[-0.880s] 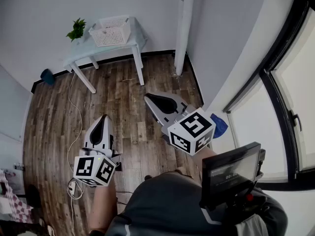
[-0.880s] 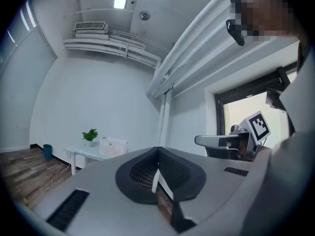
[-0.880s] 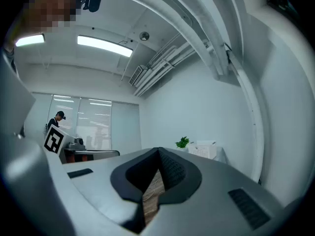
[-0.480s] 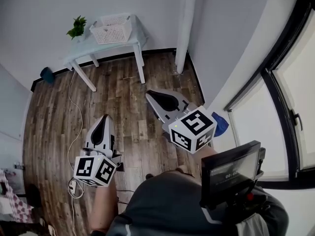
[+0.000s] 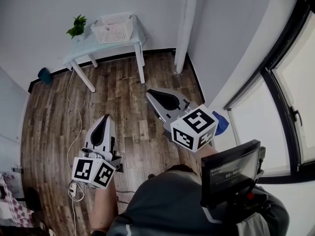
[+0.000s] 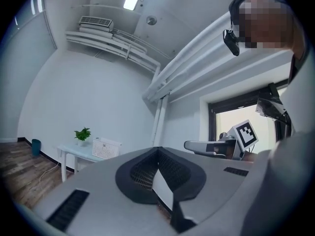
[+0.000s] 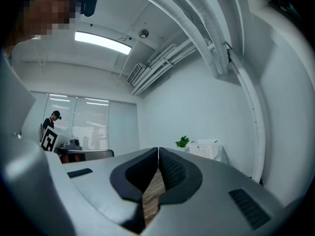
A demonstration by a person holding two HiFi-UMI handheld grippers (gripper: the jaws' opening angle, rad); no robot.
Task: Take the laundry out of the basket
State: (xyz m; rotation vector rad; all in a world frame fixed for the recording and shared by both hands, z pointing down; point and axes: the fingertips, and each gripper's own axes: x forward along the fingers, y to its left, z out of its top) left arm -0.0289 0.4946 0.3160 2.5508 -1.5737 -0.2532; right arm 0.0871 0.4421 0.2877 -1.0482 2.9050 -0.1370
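Standing well apart from the basket [image 5: 114, 29] on the table [image 5: 80, 48], left gripper [image 5: 104, 118] and right gripper [image 5: 150, 92] show closed, empty jaws; unloading apparently not yet begun.

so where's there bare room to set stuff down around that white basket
The table has only a bare strip in front of the plant, left of the basket; otherwise it is crowded. The wood floor before the table is open up to the pillar; a cable trails down its left.
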